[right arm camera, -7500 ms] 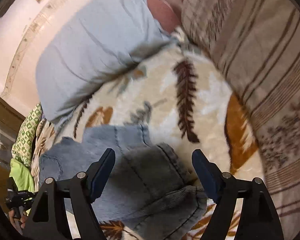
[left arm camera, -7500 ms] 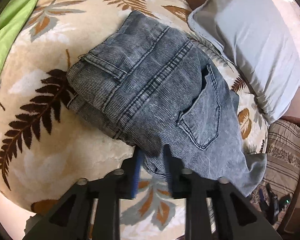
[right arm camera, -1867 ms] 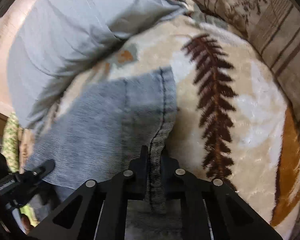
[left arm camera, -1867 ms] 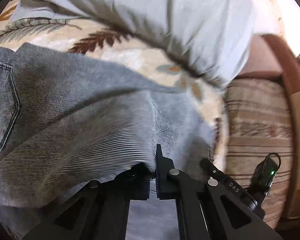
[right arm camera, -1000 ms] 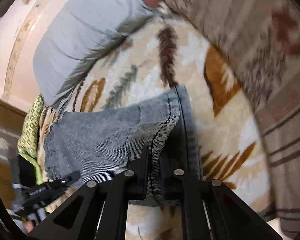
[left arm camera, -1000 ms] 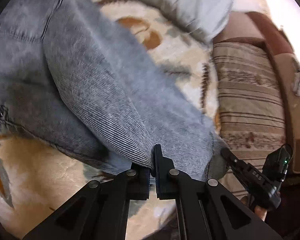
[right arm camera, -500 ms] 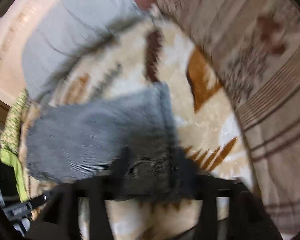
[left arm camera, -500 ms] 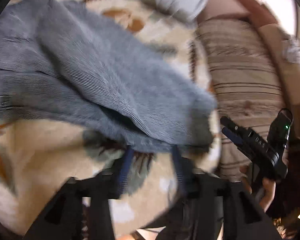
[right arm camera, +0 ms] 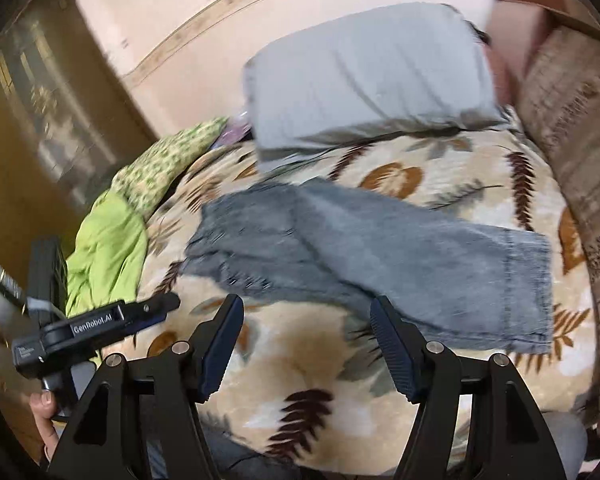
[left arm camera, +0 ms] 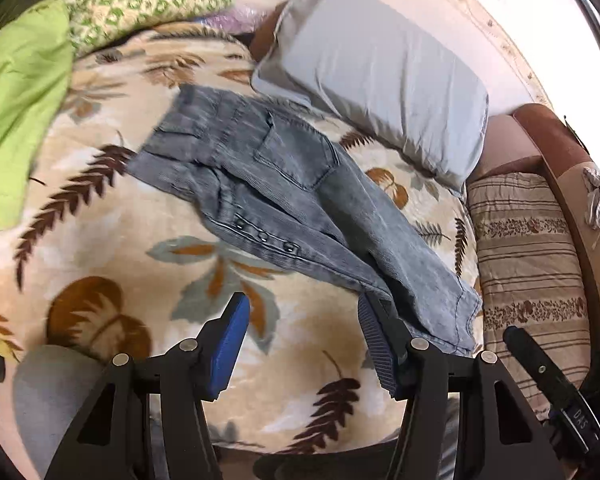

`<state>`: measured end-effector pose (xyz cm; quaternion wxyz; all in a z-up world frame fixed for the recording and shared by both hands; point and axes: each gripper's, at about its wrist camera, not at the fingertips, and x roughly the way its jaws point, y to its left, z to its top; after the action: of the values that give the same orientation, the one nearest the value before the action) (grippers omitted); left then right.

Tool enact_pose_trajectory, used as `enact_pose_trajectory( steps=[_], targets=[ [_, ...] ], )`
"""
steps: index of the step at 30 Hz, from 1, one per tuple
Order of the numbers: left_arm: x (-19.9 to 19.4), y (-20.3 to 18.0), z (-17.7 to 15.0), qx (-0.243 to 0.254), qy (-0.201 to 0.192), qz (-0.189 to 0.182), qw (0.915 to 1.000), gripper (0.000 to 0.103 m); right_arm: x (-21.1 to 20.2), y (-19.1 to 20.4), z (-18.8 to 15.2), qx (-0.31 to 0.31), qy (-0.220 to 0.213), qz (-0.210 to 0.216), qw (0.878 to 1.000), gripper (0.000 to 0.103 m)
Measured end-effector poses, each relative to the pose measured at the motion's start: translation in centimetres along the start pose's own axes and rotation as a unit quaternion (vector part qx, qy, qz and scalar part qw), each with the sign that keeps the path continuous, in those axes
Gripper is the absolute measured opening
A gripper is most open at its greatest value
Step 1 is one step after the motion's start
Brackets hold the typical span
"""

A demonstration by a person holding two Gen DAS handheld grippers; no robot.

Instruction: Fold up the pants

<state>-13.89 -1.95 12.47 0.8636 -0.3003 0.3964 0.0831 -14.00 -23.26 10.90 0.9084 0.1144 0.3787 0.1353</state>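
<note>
Both grippers have let go of the jeans since a second ago. Left wrist view: the left gripper (left arm camera: 304, 336) gapes empty, the jeans (left arm camera: 284, 196) spread just below the grey pillow (left arm camera: 380, 76). Right wrist view: the right gripper (right arm camera: 308, 344) stands wide and empty, jeans (right arm camera: 380, 256) flat in front of the pillow (right arm camera: 364, 80).

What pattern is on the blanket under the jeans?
Brown, orange and grey-green leaf prints on the cream plush blanket; clearest in the left wrist view.

Bare leaf-print blanket (left arm camera: 112, 248) lower left gives open passage; pants (left arm camera: 300, 200) cross centre frame, grey pillow (left arm camera: 380, 76) blocks upper right, green bedding (left arm camera: 16, 92) upper left.
</note>
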Motion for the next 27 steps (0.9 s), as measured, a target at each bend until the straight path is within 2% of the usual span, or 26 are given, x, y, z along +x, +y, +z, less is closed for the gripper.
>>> enact_pose_trajectory(
  steps=[3,5,7,8,10,15,21,23,25,26,27],
  targets=[
    [-2.1,0.2,-1.2,0.001,-0.010,0.005,0.9999,0.056,0.4,2.2,-0.4,-0.016,0.006,0.002,1.000,0.068],
    [-1.8,-0.2,-1.3,0.002,-0.009,0.005,0.9999,0.056,0.9,3.0,-0.5,-0.025,0.013,0.006,1.000,0.068],
    [0.2,0.8,-0.2,0.011,-0.002,0.001,0.9999,0.056,1.8,3.9,-0.3,-0.034,0.020,0.009,0.999,0.068],
    [0.7,1.3,0.5,0.005,-0.008,0.008,0.9999,0.056,2.4,4.4,-0.2,-0.039,0.023,0.010,0.999,0.068],
    [2.1,2.9,2.5,-0.005,0.005,-0.003,1.0000,0.056,3.8,4.9,0.1,-0.053,0.033,0.016,0.998,0.068],
    [6.9,8.7,8.5,-0.076,0.032,-0.013,0.9965,0.056,9.5,6.9,1.4,-0.097,0.061,0.023,0.993,0.068],
    [14.5,13.9,14.0,-0.144,0.074,-0.023,0.9866,0.053,19.2,9.7,3.7,-0.134,0.103,0.033,0.985,0.068],
    [16.8,14.7,15.1,-0.158,0.086,-0.023,0.9835,0.045,22.7,10.6,4.2,-0.154,0.116,0.019,0.981,0.067],
    [18.6,15.5,15.5,-0.176,0.096,-0.037,0.9790,0.039,26.1,11.2,4.4,-0.170,0.131,0.005,0.977,0.062],
    [19.1,16.1,15.4,-0.187,0.095,-0.035,0.9772,0.032,27.4,11.3,4.4,-0.173,0.139,-0.001,0.975,0.058],
    [19.4,16.5,15.5,-0.191,0.094,-0.030,0.9766,0.021,29.1,11.3,4.2,-0.177,0.151,-0.008,0.973,0.051]
  ],
)
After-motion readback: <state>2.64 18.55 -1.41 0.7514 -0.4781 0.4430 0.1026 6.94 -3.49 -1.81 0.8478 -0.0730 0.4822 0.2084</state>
